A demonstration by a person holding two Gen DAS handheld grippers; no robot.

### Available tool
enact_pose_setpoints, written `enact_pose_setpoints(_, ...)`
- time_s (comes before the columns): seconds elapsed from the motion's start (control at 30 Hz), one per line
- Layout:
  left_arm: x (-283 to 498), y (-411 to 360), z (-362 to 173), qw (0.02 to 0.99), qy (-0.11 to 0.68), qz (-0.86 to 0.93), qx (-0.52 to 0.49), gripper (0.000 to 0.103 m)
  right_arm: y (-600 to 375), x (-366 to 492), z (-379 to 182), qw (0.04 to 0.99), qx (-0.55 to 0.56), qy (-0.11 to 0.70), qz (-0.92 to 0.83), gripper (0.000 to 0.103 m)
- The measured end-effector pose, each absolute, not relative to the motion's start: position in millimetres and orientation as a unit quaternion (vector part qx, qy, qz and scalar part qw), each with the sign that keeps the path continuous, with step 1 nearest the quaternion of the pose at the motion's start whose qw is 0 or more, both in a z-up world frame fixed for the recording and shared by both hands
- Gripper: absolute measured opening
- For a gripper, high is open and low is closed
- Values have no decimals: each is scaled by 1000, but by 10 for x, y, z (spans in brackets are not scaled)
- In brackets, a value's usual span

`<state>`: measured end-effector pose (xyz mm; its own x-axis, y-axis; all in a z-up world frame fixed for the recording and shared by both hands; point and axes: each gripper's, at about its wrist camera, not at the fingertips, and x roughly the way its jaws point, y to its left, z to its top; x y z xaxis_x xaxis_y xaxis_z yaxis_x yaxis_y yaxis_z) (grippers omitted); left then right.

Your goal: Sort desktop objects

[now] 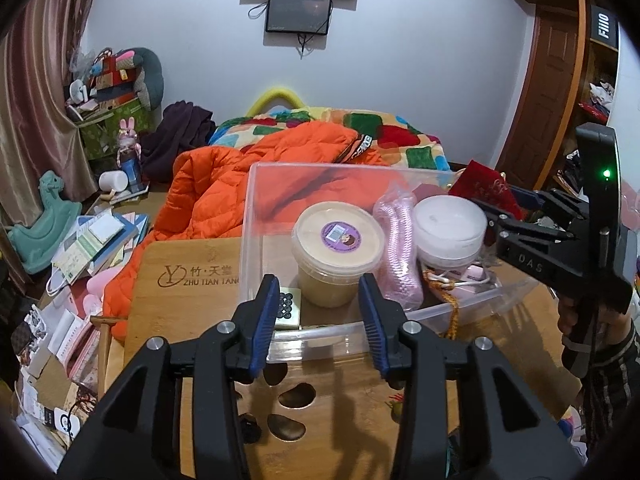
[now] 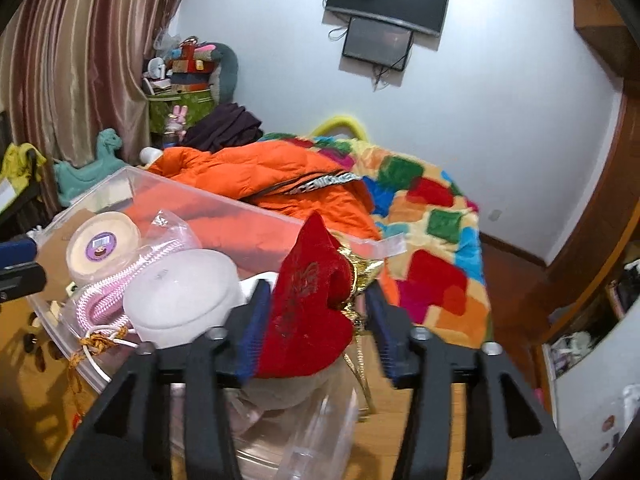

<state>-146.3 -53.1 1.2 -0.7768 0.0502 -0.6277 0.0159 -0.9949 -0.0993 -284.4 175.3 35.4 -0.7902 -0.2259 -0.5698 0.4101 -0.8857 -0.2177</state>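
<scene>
A clear plastic bin [image 1: 250,216] stands on a bamboo table [image 1: 192,264]. It holds a beige-lidded tub [image 1: 336,240], a pink cable in a bag [image 1: 398,240], a white round container [image 1: 448,224] and a small tile with dots [image 1: 289,307]. My left gripper [image 1: 320,320] is open and empty at the bin's near wall. My right gripper [image 2: 316,320] is open over the bin's right corner, with a red velvet pouch [image 2: 308,300] with gold trim standing between its fingers; the right finger is apart from the pouch. The pouch also shows in the left wrist view [image 1: 484,188].
An orange quilted jacket [image 1: 224,184] and a colourful blanket [image 2: 432,232] lie on the bed behind the bin. Books and papers [image 1: 92,244] are piled at the left. A wooden wardrobe [image 1: 560,92] stands at the right. The table has cut-out holes [image 1: 296,396] near its front.
</scene>
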Motion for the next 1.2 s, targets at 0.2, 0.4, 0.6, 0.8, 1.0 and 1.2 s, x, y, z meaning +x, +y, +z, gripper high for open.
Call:
enact_pose_setpoints(0.2,-1381,-478,109,14,-44,945,-324,46,1780,-2659,494,161,253,170,-939,61)
enact_pose_setpoints(0.4,-1245,-430,203,13,-35,950,-310,56,1897,-2490,599,157,248,144,-945,63)
enact_pose_setpoints(0.6,-1066,-380,269,15,-29,954,-299,64,1978,-2232,666,158,240,134,-948,74)
enact_pose_setpoints(0.8,-924,-350,264,14,-28,953,-300,68,2040,-1963,713,171,228,129,-950,74)
enact_pose_setpoints(1.0,-793,-328,210,13,-26,951,-308,68,2047,-1775,701,178,223,128,-950,76)
enact_pose_setpoints(1.2,-719,-302,124,9,-20,948,-318,72,2115,-1704,614,172,232,123,-949,76)
